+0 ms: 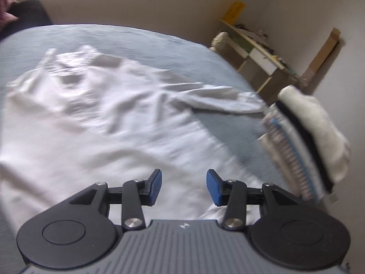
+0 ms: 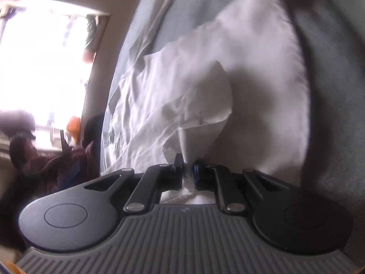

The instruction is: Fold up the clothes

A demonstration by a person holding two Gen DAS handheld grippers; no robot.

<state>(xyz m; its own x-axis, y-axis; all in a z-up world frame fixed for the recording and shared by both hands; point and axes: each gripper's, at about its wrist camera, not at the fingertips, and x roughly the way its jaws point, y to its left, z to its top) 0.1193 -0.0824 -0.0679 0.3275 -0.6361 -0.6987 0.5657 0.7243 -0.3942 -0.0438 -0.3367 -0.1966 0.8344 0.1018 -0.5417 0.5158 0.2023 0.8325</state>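
A white shirt (image 1: 95,114) lies spread and wrinkled on a grey-blue bed (image 1: 159,41), one sleeve (image 1: 219,100) stretched toward the bed's right edge. My left gripper (image 1: 184,187) hovers above the shirt's near part, open, with nothing between its blue pads. In the right wrist view the same white shirt (image 2: 251,68) is lifted in a bunch, and my right gripper (image 2: 187,167) is shut on a pinch of its fabric. The cloth rises in a fold just in front of the fingers.
A stack of folded clothes (image 1: 305,141) sits at the bed's right edge. Beyond it stand a cluttered wooden shelf (image 1: 255,52) and a cardboard piece (image 1: 321,57) against the wall. A person (image 2: 52,159) sits by a bright window (image 2: 43,57) past the bed's far side.
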